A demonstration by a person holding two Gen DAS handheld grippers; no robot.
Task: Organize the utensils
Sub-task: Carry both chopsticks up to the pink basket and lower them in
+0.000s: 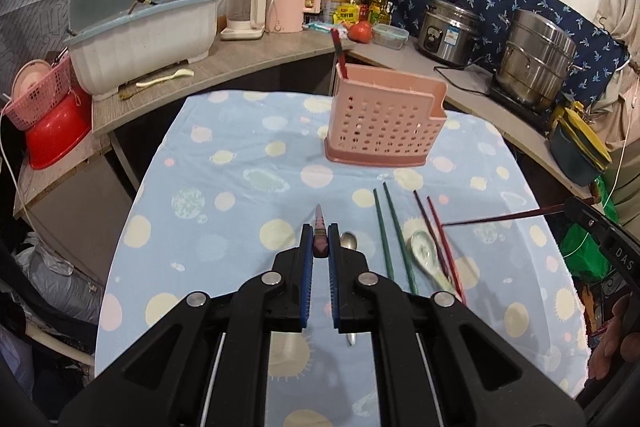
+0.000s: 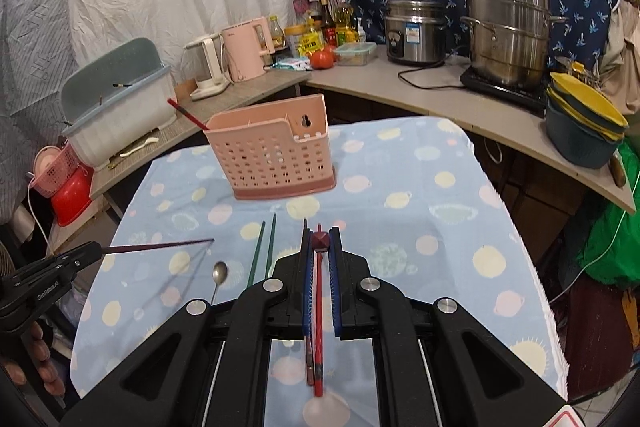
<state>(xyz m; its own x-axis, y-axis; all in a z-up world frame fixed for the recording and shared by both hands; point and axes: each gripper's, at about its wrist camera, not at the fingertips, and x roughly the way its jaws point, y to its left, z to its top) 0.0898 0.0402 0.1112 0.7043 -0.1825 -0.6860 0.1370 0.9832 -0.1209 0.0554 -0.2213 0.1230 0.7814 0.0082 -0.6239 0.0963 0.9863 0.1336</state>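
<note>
A pink perforated utensil holder [image 1: 384, 123] [image 2: 272, 155] stands on the blue dotted cloth [image 1: 240, 187] with one red chopstick [image 1: 338, 51] [image 2: 188, 115] leaning out of its left end. My left gripper [image 1: 320, 231] [image 2: 96, 250] is shut on a dark purple chopstick [image 1: 320, 227] [image 2: 160, 246], lifted above the cloth. My right gripper [image 2: 320, 233] [image 1: 568, 207] is shut on a dark red chopstick [image 2: 320, 241] [image 1: 500, 217], also lifted. On the cloth lie two green chopsticks [image 1: 390, 235] [image 2: 264, 247], two red chopsticks [image 1: 440, 243] [image 2: 318, 307], a ceramic spoon [image 1: 426, 251] and a metal spoon [image 1: 349, 241] [image 2: 220, 271].
A counter curves behind the table with a dish drainer box [image 1: 140, 27], two kettles [image 1: 272, 3], bottles, a tomato [image 1: 360, 31], a rice cooker [image 2: 416, 31] and a steamer pot [image 2: 508, 27]. Stacked bowls [image 2: 584, 123] sit at the right; a pink basket [image 1: 40, 91] at the left.
</note>
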